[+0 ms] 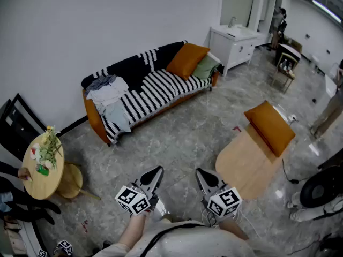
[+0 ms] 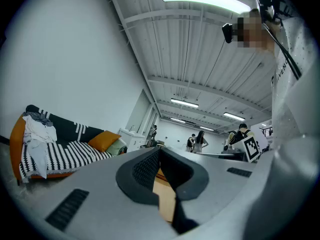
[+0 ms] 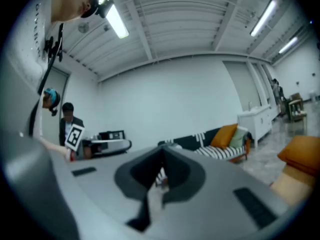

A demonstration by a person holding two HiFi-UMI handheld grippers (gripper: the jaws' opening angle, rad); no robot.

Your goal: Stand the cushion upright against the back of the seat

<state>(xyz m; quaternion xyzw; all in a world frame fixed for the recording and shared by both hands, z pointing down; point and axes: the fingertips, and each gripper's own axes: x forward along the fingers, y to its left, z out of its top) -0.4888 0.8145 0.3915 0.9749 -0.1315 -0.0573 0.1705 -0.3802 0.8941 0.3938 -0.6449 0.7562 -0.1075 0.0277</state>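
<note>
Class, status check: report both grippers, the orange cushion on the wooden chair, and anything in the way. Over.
Left gripper and right gripper shut, empty, short of the wooden chair. Orange cushion on it, untouched. Nothing between grippers and chair.

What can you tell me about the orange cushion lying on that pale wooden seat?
The orange cushion is plump and roughly rectangular, in a plain cover that looks like cloth, with soft rounded corners. It lies down rather than standing, across the far end of the pale wooden seat. Only the seat appears to touch it. Its underside is hidden.
</note>
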